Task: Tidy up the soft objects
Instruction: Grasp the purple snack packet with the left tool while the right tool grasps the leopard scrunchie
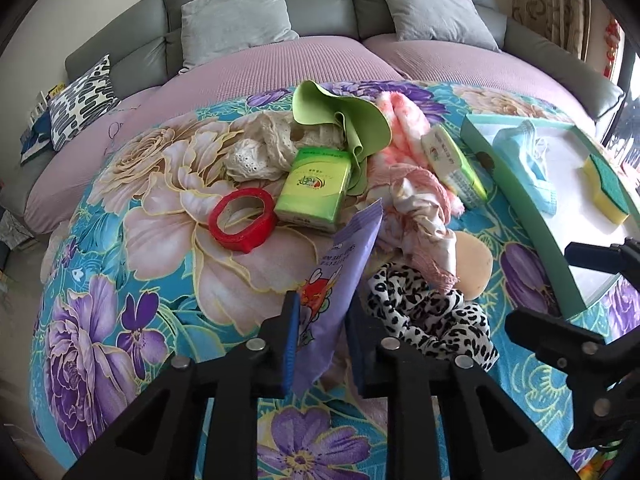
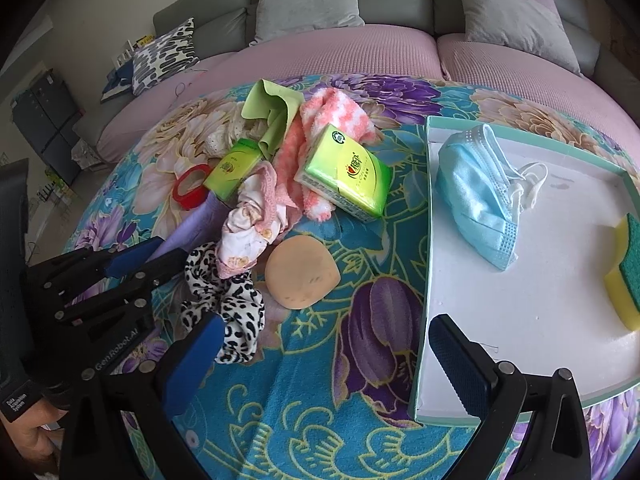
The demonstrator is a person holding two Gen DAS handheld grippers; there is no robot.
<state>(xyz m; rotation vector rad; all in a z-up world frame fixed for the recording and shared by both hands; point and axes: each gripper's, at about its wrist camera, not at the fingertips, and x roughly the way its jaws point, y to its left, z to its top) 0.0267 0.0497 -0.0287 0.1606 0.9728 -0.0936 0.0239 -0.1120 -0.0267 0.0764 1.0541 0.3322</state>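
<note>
Purple wipes packet [image 1: 344, 280], lower centre of left view, is sitting pinched between the left tool [image 1: 324, 340] pads at its lower end. Judged light, floppy, slick film; gripping near the sealed edge is safest. Right tool [image 2: 324, 364] is gaping, holding nothing, beside the teal-rimmed tray [image 2: 424, 280].

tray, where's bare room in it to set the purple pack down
The tray floor is bare in its near middle, between the blue face mask and the yellow-green sponge, down to the near rim. The far left corner is taken by the mask. Left of the tray, the floral cloth is crowded with soft items.
</note>
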